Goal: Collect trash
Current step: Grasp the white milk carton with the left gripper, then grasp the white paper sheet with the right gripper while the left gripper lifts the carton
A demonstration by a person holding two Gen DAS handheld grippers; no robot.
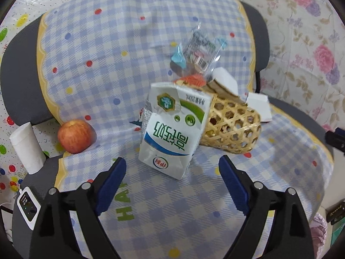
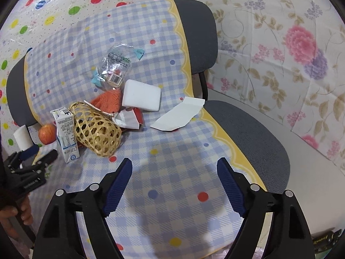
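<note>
Left wrist view: milk carton (image 1: pixel 172 129) upright on checked cloth (image 1: pixel 97 64), leaning against tipped basket (image 1: pixel 232 125).
Left gripper (image 1: pixel 172 164) wide open, empty, just short of carton; right gripper (image 2: pixel 174 166) likewise open, empty, over bare cloth. Best: straddle carton squarely, pinch broad faces, avoid nudging basket.

Both tools (image 1: pixel 172 164) (image 2: pixel 174 165) wide open

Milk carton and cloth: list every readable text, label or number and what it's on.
"高钙奶": milk carton, large, upside down in the left wrist view.
"伊利": red oval logo on the same carton.
"HA": green letters on the checked cloth, rest hidden.
Carton side panel, clear wrapper and its barcode: too small to read.
</note>
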